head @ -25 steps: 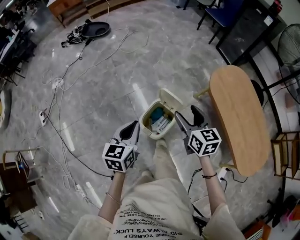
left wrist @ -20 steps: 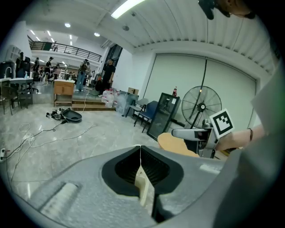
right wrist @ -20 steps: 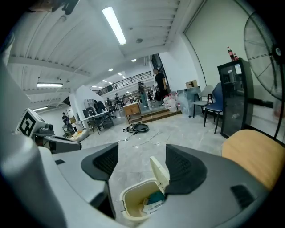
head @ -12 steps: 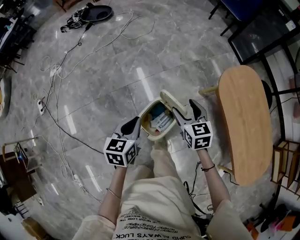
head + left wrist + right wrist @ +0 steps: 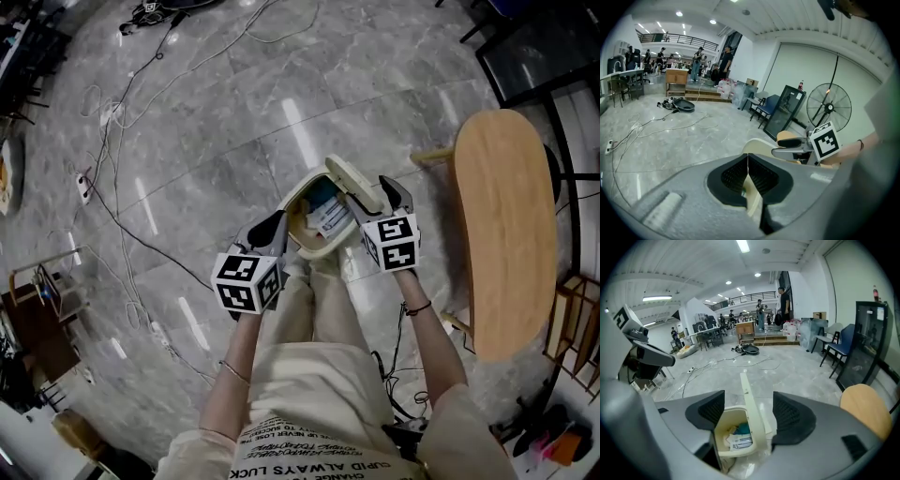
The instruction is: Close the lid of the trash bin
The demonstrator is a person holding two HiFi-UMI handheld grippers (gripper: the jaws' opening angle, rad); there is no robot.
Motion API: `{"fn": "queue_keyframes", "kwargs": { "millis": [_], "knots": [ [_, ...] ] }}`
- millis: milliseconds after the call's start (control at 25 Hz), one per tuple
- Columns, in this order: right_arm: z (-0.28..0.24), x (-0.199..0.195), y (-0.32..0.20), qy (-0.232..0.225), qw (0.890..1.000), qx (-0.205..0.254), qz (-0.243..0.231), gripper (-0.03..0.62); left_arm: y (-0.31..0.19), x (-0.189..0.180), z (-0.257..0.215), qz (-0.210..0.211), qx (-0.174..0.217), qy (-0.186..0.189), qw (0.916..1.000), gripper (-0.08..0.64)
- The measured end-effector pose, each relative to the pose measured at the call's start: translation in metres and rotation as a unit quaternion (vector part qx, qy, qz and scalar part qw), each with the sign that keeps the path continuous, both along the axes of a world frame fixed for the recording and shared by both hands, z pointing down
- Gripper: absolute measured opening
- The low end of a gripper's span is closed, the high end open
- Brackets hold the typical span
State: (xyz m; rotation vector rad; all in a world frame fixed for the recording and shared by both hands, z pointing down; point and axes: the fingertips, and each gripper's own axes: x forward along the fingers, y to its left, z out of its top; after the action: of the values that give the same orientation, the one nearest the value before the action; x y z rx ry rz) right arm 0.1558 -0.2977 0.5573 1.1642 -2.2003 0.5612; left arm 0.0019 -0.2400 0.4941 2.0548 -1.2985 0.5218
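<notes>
In the last second I have brought both tools closer to the trash bin [image 5: 302, 246], which stands open on the floor just in front of my feet. My right gripper [image 5: 377, 199] was before beside the bin, and now it has come up to the lid [image 5: 351, 182]. Its jaws are apart, and the lid stands upright between them, at the far right side of the bin; I cannot tell if a jaw already touches it. My left gripper [image 5: 270, 230] has its jaws pressed together on nothing and has come to the near left rim of the bin. The lid is not yet lowered, and papers are visible inside the bin. I judge that the approach is finished and that the next step is to tip the lid down over the opening.
</notes>
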Motion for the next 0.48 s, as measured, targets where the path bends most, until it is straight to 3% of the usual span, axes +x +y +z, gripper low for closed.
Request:
{"fn": "queue_keyframes", "kwargs": {
  "millis": [480],
  "knots": [
    [0.02,-0.022,0.01,0.076,0.995,0.011,-0.064,0.318,0.021,0.005,0.03,-0.006,-0.036,0.01,0.9993,0.023]
  ]
}}
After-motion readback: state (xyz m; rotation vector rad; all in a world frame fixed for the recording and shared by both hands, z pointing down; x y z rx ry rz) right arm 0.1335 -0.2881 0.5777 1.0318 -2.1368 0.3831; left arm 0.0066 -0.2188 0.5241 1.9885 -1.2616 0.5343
